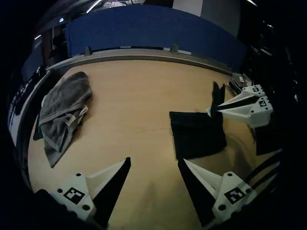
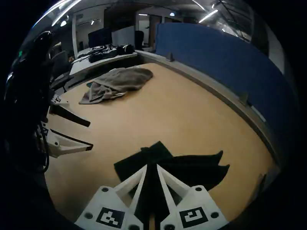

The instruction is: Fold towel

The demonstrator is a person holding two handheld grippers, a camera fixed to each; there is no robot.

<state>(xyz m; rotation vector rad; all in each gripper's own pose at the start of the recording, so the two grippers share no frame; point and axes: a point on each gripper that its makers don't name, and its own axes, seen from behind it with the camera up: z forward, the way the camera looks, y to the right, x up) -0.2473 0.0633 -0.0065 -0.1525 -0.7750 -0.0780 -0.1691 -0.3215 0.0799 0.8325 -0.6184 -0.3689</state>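
Note:
A black towel (image 1: 197, 134) lies on the wooden table (image 1: 134, 96), partly folded, with one corner lifted. My right gripper (image 1: 210, 111) is shut on that raised part. In the right gripper view its fingertips (image 2: 151, 166) are closed together on the black towel (image 2: 192, 168), which spreads out just ahead of them. My left gripper (image 1: 154, 160) hangs open above the bare table, just left of the towel's near edge, with nothing between its fingers. It shows at the left of the right gripper view (image 2: 91, 135), fingers spread.
A crumpled grey towel (image 1: 63, 111) lies at the table's far left corner (image 2: 119, 82). A blue partition (image 1: 153, 30) runs along the back edge of the table (image 2: 230, 57). Desks with clutter stand beyond the grey towel.

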